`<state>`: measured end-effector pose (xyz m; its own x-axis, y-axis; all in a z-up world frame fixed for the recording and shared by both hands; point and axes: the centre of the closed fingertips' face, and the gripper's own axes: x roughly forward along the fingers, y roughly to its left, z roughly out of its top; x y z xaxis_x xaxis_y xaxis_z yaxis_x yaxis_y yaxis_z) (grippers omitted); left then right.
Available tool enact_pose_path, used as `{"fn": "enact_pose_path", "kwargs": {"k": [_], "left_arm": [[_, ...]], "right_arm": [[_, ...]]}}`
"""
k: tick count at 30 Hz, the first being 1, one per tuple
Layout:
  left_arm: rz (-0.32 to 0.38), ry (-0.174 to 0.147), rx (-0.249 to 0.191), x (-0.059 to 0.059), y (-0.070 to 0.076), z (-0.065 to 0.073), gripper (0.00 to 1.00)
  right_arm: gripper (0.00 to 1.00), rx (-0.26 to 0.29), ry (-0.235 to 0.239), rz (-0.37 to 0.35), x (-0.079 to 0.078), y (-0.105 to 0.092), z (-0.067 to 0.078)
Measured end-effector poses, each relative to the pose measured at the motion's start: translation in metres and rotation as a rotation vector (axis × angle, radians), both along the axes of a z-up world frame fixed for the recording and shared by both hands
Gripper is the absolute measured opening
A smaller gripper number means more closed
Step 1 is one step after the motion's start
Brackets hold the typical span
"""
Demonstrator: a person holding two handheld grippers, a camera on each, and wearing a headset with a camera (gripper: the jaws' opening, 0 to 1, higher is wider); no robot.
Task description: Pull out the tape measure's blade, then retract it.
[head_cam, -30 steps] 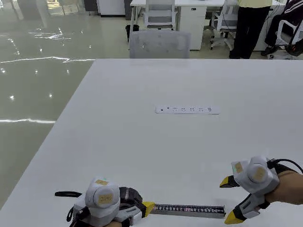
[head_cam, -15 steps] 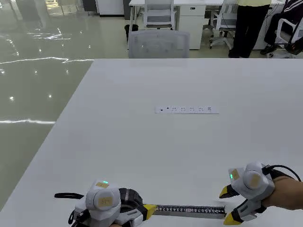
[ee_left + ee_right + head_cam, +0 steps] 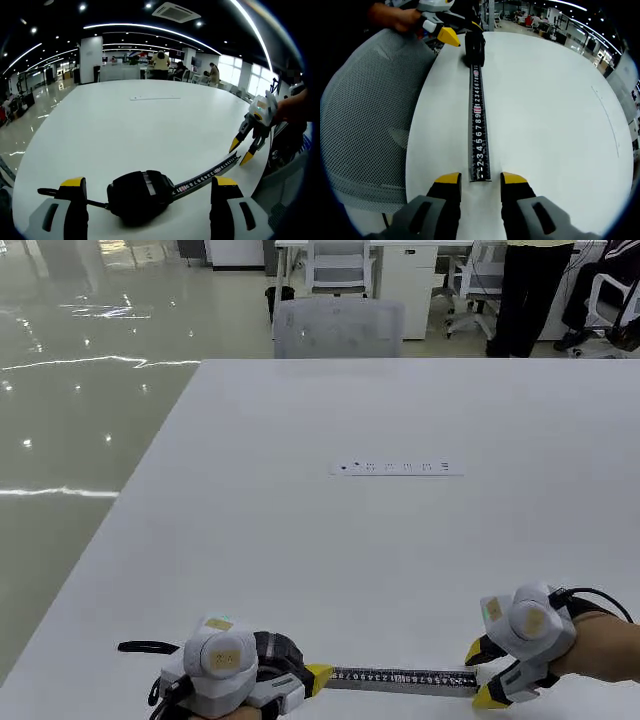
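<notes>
We are seeing the left gripper (image 3: 149,180), jaws open, half hiding the tape measure (image 3: 282,652) in the head view, while the right gripper (image 3: 480,177), jaws open too, is flanking the end of the blade (image 3: 478,120).

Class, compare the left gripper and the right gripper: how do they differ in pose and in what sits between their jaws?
The left gripper has its jaws wide around the black case; the right gripper has them narrower, flanking the tip of the blade. Both are open, yellow-tipped, and face each other along the blade.

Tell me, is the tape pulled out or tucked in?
Out: the numbered grey blade stretches across the white table from its black case.
</notes>
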<state>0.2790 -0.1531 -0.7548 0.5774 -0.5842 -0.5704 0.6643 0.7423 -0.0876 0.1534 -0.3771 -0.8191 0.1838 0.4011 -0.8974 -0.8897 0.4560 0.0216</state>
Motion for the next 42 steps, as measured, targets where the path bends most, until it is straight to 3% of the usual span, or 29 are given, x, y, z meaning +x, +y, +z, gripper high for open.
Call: {"fn": "enact_pose_path", "kwargs": {"k": [7, 8, 17, 18, 19, 25, 29, 33, 36, 42], "left_arm": [[0.002, -0.009, 0.0, 0.001, 0.0, 0.001, 1.0], [0.0, -0.013, 0.001, 0.002, 0.0, 0.001, 1.0], [0.009, -0.001, -0.004, 0.001, -0.001, 0.001, 1.0], [0.021, 0.015, -0.007, 0.001, 0.0, -0.001, 1.0], [0.032, 0.024, -0.016, 0.001, 0.0, -0.001, 1.0], [0.098, 0.014, -0.065, 0.014, -0.001, -0.002, 0.95], [0.111, 0.036, -0.049, 0.018, 0.001, -0.014, 0.92], [0.115, 0.03, -0.032, 0.019, 0.001, -0.021, 0.85], [0.124, 0.026, -0.025, 0.019, 0.0, -0.022, 0.82], [0.126, 0.038, 0.033, 0.016, 0.003, -0.03, 0.78]], "right_arm": [[0.17, -0.008, -0.005, -0.001, 0.004, 0.0, -0.003], [0.16, -0.017, -0.014, 0.035, 0.004, -0.001, -0.003], [0.15, -0.064, 0.034, 0.009, 0.004, 0.001, -0.004], [0.15, -0.074, 0.036, -0.006, 0.003, 0.001, -0.004], [0.14, -0.081, 0.04, -0.042, 0.003, 0.0, -0.004], [0.14, -0.056, 0.044, -0.049, 0.004, 0.0, -0.004], [0.14, -0.032, 0.03, -0.103, 0.005, 0.0, -0.004], [0.13, -0.053, 0.04, -0.15, 0.005, 0.0, -0.005], [0.13, -0.097, 0.035, -0.07, 0.003, 0.003, -0.004], [0.13, -0.09, 0.055, -0.06, 0.004, 0.001, -0.006]]}}
